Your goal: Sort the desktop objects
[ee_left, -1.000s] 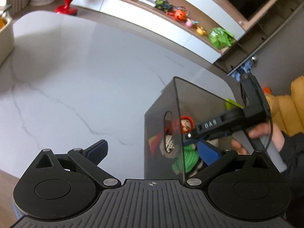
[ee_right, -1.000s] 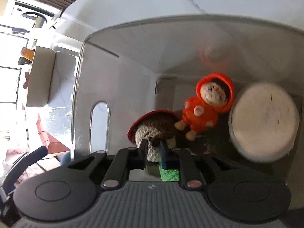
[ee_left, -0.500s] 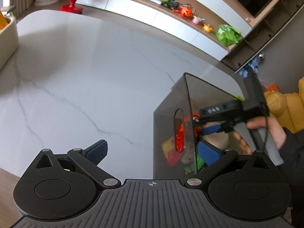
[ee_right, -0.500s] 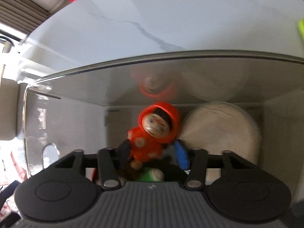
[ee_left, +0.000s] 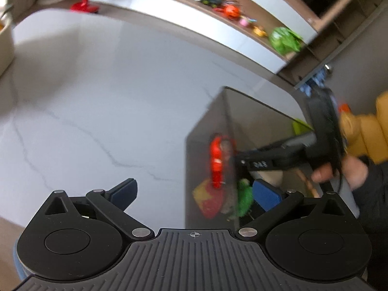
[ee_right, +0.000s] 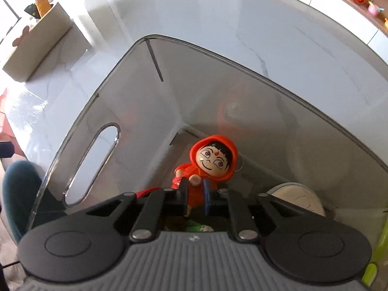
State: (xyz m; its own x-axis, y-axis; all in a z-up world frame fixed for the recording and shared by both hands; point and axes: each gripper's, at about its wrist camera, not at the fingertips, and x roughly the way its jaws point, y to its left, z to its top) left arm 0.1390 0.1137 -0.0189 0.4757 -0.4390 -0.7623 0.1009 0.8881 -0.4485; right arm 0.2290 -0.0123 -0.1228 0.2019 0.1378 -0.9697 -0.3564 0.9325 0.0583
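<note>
Both black claws, left [ee_left: 194, 191] and right [ee_right: 194, 195], have blue pads, silver screws and ribbed grey housings.

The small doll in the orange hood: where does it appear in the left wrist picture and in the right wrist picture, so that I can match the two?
Left wrist view: the doll is a blurred orange streak right of centre, seen through the bin's smoky wall.
Right wrist view: the doll is near the centre, low, its body between the fingers of the right gripper.
Shared landmark: the smoky transparent bin on the white marble table.
</note>
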